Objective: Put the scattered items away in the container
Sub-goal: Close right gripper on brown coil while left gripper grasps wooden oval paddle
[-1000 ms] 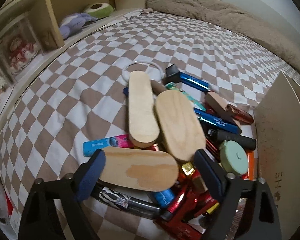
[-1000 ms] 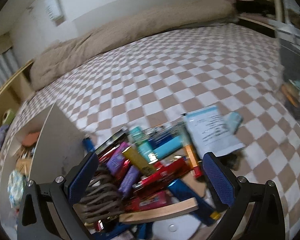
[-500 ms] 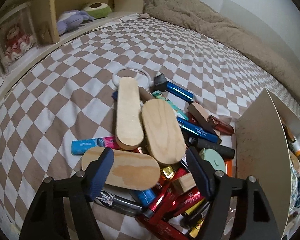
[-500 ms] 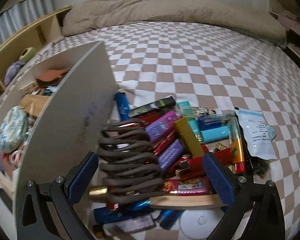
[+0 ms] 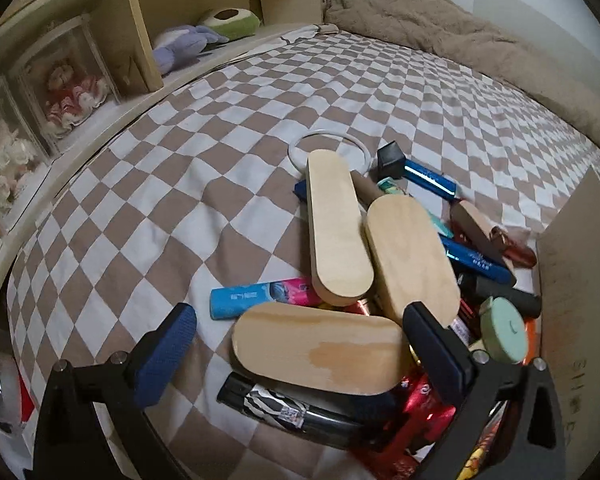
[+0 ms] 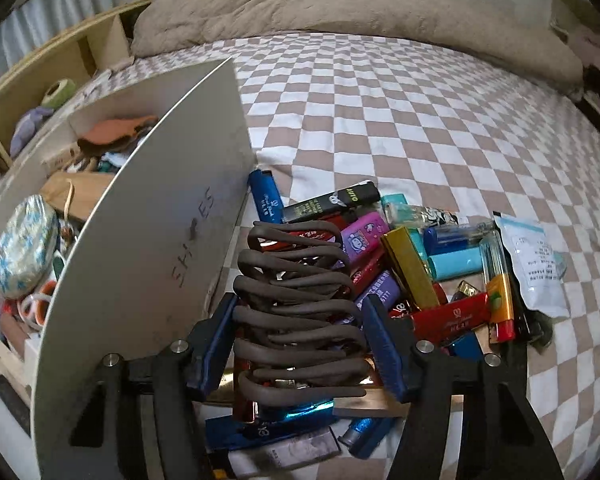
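Observation:
A pile of small items lies on the checkered bedspread beside a cardboard box [image 6: 172,216]. In the right wrist view my right gripper [image 6: 300,348] is shut on a dark brown claw hair clip [image 6: 296,312] at the pile's left edge, close to the box wall. In the left wrist view my left gripper [image 5: 300,356] is open, its pads either side of a wooden oval board [image 5: 320,352] without touching it. Two more wooden boards [image 5: 336,228] lie beyond it, with lighters, tubes and a green round case [image 5: 504,330].
The box [image 5: 580,280] holds a patterned tin [image 6: 24,244] and other things. A wooden shelf [image 5: 140,40] with plush toys runs along the bed's left side. A brown blanket [image 6: 340,12] lies at the far end. A white packet [image 6: 534,264] sits at the pile's right.
My right gripper swung left over the pile and closed on the hair clip. My left gripper stayed open and shifted slightly over the wooden boards.

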`<state>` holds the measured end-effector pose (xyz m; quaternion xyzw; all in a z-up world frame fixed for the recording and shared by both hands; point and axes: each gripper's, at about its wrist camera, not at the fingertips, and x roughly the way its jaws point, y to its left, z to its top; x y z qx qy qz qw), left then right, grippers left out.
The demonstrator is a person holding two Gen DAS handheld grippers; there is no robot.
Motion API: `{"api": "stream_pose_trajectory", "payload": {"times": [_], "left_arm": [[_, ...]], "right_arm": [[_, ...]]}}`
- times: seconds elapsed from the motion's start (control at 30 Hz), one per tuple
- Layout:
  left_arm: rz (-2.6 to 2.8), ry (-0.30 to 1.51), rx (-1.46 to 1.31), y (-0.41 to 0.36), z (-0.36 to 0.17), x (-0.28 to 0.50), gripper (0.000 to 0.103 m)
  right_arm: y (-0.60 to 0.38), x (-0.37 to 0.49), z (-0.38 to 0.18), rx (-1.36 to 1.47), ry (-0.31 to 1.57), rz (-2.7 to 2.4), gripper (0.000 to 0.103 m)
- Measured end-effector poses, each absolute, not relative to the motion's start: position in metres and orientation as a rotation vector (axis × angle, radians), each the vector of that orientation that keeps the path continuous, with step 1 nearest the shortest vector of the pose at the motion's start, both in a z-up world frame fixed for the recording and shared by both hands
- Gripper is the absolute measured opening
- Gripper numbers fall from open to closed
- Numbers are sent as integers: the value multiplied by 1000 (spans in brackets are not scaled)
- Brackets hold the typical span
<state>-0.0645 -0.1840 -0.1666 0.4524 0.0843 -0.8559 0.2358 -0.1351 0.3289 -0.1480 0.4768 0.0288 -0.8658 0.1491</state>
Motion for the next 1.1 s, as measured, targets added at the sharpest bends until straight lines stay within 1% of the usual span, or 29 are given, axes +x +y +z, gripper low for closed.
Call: {"api": "stream_pose_trajectory", "payload": {"times": [0.13, 0.23, 0.33, 0.43, 0.57, 0.6, 0.7, 0.73, 0.93, 1.03, 1.1], "left_arm": [[-2408, 241, 1257, -184, -169, -64, 103], [-2472, 276, 1280, -183, -171, -61, 103], [-2505, 272, 1321, -180, -177, -57, 103], [-2540, 318, 1333, -185, -177, -52, 103], [-2608, 219, 1298, -191, -173, -45, 103], [-2617, 227, 1301, -194, -174, -44, 103], [-2636, 353, 1324, -208, -182, -44, 103], [-2640, 361, 1317, -208, -182, -44, 103], [-2653, 198, 1334, -191, -188, -54, 103], [-2675, 174, 1332, -189, -186, -55, 101], [-2698, 194, 1307, -190, -182, -52, 89]], "right_arm": [[336, -136, -146, 1371, 19, -2490, 63], [338, -136, -146, 1374, 11, -2490, 63], [339, -135, -145, 1374, 6, -2489, 63], [338, -135, -146, 1376, -2, -2486, 63], [339, -137, -146, 1375, -23, -2485, 63], [339, -137, -146, 1374, -24, -2486, 63], [339, -137, -145, 1375, -24, -2486, 63], [339, -137, -145, 1374, -24, -2486, 63], [341, -137, -145, 1374, -27, -2486, 63], [341, -136, -144, 1372, -27, -2491, 63], [342, -136, -143, 1366, -24, -2500, 63]]}}
